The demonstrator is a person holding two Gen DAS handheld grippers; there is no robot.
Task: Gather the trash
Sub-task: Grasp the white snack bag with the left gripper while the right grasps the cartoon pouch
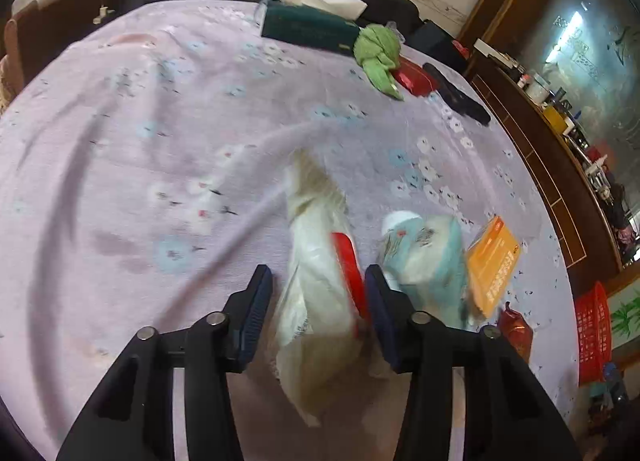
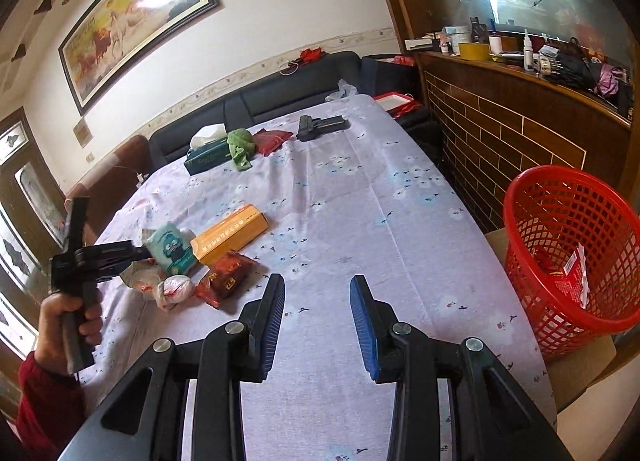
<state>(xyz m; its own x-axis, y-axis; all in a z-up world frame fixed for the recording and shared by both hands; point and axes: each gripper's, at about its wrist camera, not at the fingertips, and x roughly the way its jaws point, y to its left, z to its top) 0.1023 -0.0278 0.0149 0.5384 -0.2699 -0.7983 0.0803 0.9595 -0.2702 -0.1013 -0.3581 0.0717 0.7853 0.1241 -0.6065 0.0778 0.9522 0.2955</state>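
Note:
My left gripper points down at a crumpled white wrapper with a red strip on the lilac tablecloth. The wrapper lies between the jaws: the right pad touches its red edge, and a thin gap shows at the left pad. Just right of it lie a teal tissue pack, an orange box and a dark red snack packet. In the right wrist view a hand holds the left gripper over that pile. My right gripper hovers open over bare cloth, nothing between its fingers. A red mesh basket stands off the table's right edge, red wrappers inside.
At the table's far end lie a green tissue box, a green cloth, a red packet and a black device. A dark sofa runs behind. A wooden counter stands to the right.

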